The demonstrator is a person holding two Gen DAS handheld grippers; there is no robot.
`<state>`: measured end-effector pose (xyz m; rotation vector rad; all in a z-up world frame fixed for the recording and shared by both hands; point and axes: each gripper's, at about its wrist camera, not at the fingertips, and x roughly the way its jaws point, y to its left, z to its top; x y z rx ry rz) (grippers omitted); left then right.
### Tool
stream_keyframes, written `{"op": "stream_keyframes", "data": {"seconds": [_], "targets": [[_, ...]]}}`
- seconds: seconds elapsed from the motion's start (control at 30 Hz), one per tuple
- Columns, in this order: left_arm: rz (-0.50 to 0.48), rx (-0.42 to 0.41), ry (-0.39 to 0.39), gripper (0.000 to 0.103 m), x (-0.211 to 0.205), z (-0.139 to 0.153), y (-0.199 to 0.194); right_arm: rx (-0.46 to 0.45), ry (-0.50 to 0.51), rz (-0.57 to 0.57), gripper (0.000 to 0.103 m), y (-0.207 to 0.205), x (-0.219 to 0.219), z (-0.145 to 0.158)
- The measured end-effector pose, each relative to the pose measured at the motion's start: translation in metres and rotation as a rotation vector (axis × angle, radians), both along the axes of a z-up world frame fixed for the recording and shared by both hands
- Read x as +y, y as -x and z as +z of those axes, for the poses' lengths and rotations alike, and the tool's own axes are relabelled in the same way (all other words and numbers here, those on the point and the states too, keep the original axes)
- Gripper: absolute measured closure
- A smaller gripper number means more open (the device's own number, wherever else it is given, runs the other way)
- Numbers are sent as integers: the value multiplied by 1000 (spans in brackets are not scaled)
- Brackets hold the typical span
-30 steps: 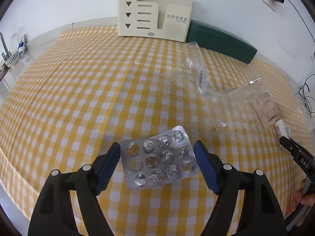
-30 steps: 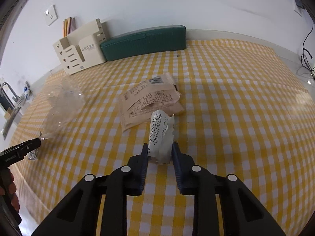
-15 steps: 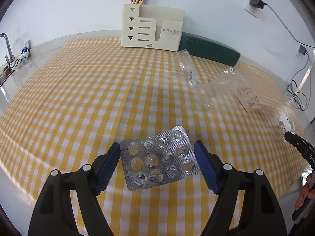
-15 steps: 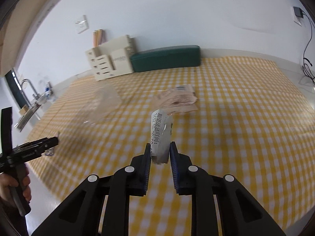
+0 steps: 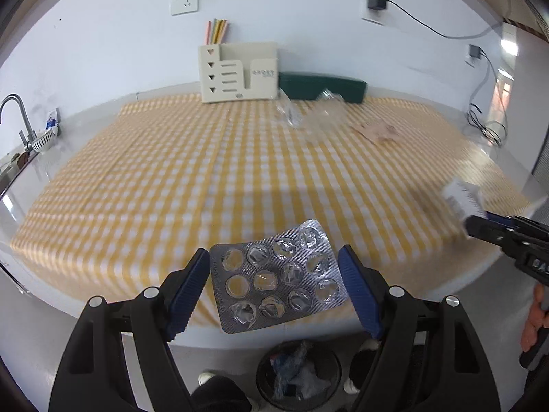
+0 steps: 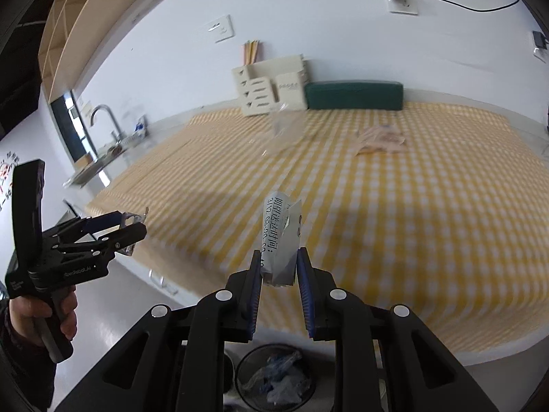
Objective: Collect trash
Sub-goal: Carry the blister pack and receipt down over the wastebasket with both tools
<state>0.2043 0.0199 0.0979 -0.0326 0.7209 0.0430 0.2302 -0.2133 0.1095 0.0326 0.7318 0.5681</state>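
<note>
Both hands are carrying trash: the left hand-held gripper (image 5: 274, 286) is clamping the empty blister pack (image 5: 276, 283) across its width, the right hand-held gripper (image 6: 278, 283) is pinching a crumpled receipt (image 6: 279, 237). I'd get each squarely over the bin (image 6: 274, 376) below the worktop (image 6: 377, 206) edge before letting go.

- The cream desk organizer (image 5: 238, 72) carries a short brand word on its front panel; motion blur leaves it unreadable.
- The crumpled paper slip (image 6: 279, 237) held in the right hand-held gripper (image 6: 278, 295) bears printed black Chinese characters and digits, too bent to make out.
- The left hand-held gripper (image 6: 132, 228) has white lettering along its body ending in "Robot.AI".
- In the left wrist view, the right hand-held gripper shows white letters "DAS", cut off at the frame edge.
</note>
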Motion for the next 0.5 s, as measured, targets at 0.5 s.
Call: {"op": "stream_keyframes", "data": {"seconds": [0.5], "targets": [[-44, 28, -26, 27, -33, -57, 97, 53, 24, 124, 77, 96, 27, -50]]}}
